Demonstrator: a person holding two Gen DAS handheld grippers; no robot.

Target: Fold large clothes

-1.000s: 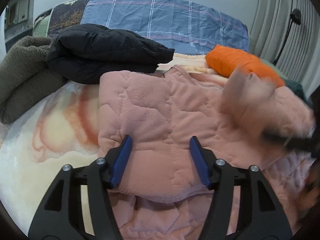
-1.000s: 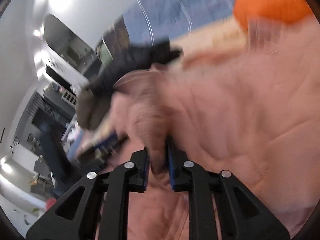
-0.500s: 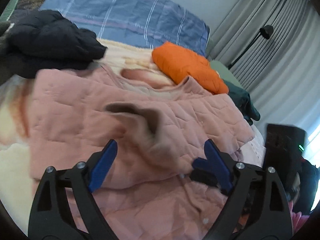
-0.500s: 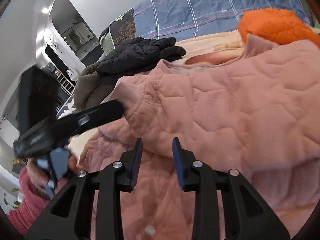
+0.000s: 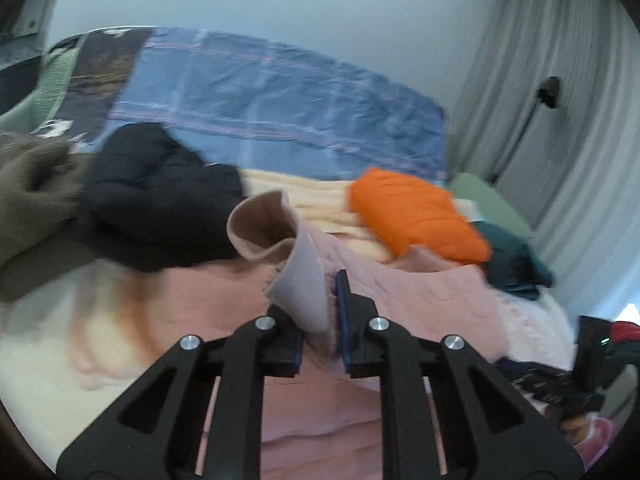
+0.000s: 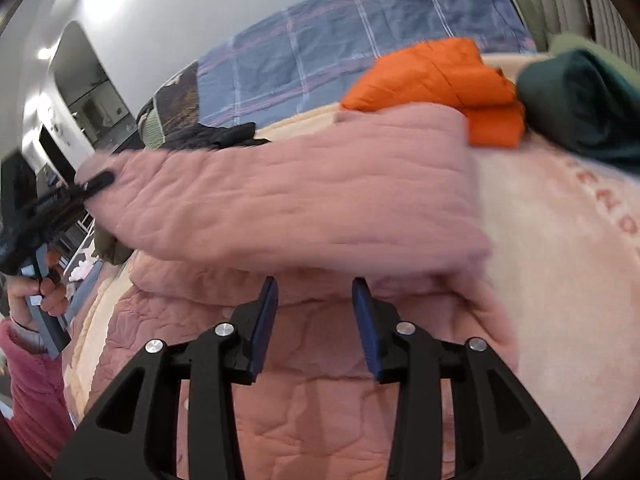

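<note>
1. At the far left of the left wrist view, an olive-brown fleece garment (image 5: 32, 184) is seen lying on the bed, and a black jacket (image 5: 160, 200) is piled just beside it.
2. Behind these, a blue checked quilt (image 5: 280, 108) is spread across the head of the bed.
3. The pink quilted jacket (image 5: 420, 300), the large garment to be folded, is laid out over a cream blanket (image 5: 48, 380) in the middle of the bed.
4. The left gripper (image 5: 320, 320) has just been closing, and its jaws are now clamped on the sleeve cuff (image 5: 288, 264) of the pink quilted jacket, which is lifted and curls above the fingers.
5. To the right, a folded orange jacket (image 5: 416, 216) is seen, with a dark green garment (image 5: 516, 264) touching its right side.
6. In the right wrist view, the left hand (image 6: 44, 292) is seen at the far left on the handle of its gripper, and the sleeve is stretched from there across the jacket.
7. The right gripper (image 6: 316, 308) has just been opening; its jaws stand apart above the pink fabric, and nothing is pressed between them.
8. At the far right, grey curtains (image 5: 560, 120) are hung.
</note>
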